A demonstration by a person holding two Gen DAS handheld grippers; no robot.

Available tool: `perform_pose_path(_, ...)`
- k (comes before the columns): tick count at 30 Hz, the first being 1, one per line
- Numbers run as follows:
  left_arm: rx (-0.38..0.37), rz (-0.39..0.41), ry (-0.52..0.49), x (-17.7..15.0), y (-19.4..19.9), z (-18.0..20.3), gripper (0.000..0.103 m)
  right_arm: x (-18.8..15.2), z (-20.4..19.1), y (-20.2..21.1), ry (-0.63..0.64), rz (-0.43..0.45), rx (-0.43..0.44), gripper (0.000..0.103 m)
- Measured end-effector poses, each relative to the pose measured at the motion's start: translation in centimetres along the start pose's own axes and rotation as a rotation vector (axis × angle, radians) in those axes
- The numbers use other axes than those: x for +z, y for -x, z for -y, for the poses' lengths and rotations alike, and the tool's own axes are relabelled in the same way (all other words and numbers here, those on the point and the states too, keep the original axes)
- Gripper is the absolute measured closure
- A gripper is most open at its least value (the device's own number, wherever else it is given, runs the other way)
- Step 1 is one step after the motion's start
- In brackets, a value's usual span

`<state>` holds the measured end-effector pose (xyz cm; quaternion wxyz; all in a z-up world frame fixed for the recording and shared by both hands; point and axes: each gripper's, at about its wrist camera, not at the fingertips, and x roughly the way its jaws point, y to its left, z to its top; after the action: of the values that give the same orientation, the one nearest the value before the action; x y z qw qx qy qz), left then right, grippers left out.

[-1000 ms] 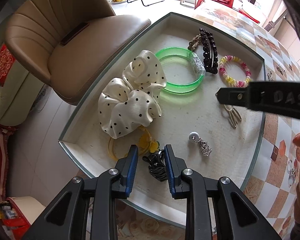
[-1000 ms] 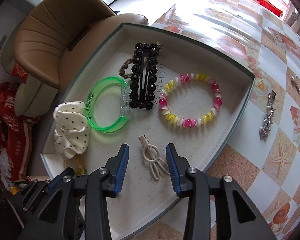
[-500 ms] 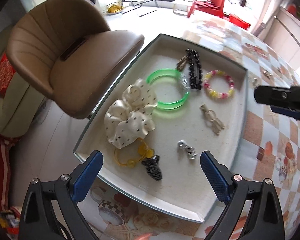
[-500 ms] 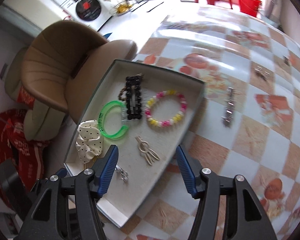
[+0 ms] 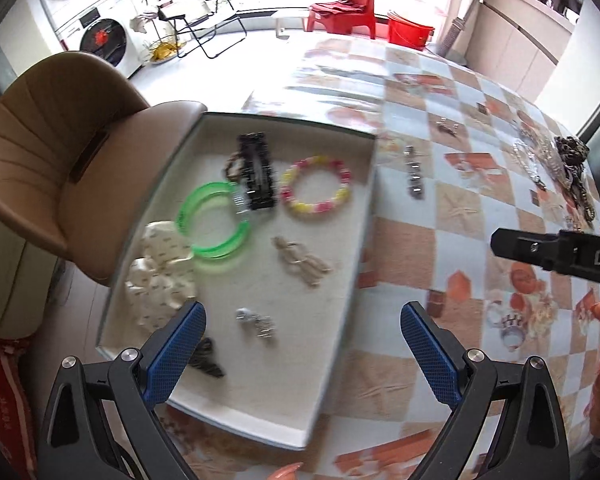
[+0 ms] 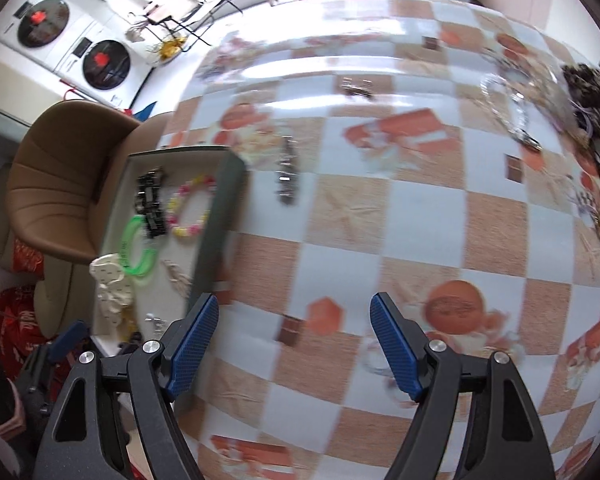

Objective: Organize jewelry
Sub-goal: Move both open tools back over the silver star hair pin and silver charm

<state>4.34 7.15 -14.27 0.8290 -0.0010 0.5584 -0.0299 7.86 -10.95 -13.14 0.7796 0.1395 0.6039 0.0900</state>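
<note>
Left gripper (image 5: 300, 344): jaws spread wide with nothing between them; hangs above the near end of the tray (image 5: 364, 240).
Right gripper (image 6: 294, 344): jaws opening, nothing between them; hangs above bare checked tablecloth (image 6: 380, 220), to the right of the tray (image 6: 216, 216).
Tray contents, left wrist view: green bangle (image 5: 214, 220), black hair clip (image 5: 256, 172), pink-and-yellow bead bracelet (image 5: 316, 186), beige clip (image 5: 302, 262), dotted cream scrunchie (image 5: 160, 272), small silver charm (image 5: 256, 322), and a dark striped clip (image 5: 206, 358) beside the left blue pad (image 5: 176, 354).
Left wrist view only: the whole tray floor with each piece lying apart; the right gripper's black finger (image 5: 540, 250) reaching in from the right edge.
Right wrist view only: the tray seen edge-on, its near wall hiding part of the floor; part of the left gripper (image 6: 66, 342) at lower left.
Loose pieces on the cloth: silver bar clip (image 6: 286, 176) just right of the tray; small metal clip (image 6: 354, 86) farther back; clear chain (image 6: 508, 112) and leopard-print scrunchie (image 6: 586, 80) near the far right edge.
Edges: tray sits at the table's left edge, beside a tan chair (image 5: 60, 160).
Open room: a broad stretch of cloth between the tray and the far-right pile.
</note>
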Motion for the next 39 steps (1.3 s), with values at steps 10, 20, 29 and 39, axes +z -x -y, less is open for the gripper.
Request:
perform_pose_path(10,-0.023,-0.034,0.001,1.8,-1.6,5.6,0.003,3.1,5.2,1.0,0.029,0.005,-0.038,0.022)
perform_pose_path(20,0.007,-0.029,0.055,4.4,-4.3,9.0,0.003,8.6,6.0,-0.1,0.179,0.011,-0.057,0.022)
perform_pose_path(29,0.047,-0.013,0.073,7.0,-7.9,11.0,0.003,12.8,5.5,-3.1,0.278,0.007,-0.056,0.023)
perform_pose_path(39,0.106,0.006,0.088,9.3,-11.1,12.7,0.003,16.1,4.6,-6.8,0.378,-0.022,-0.045,0.041)
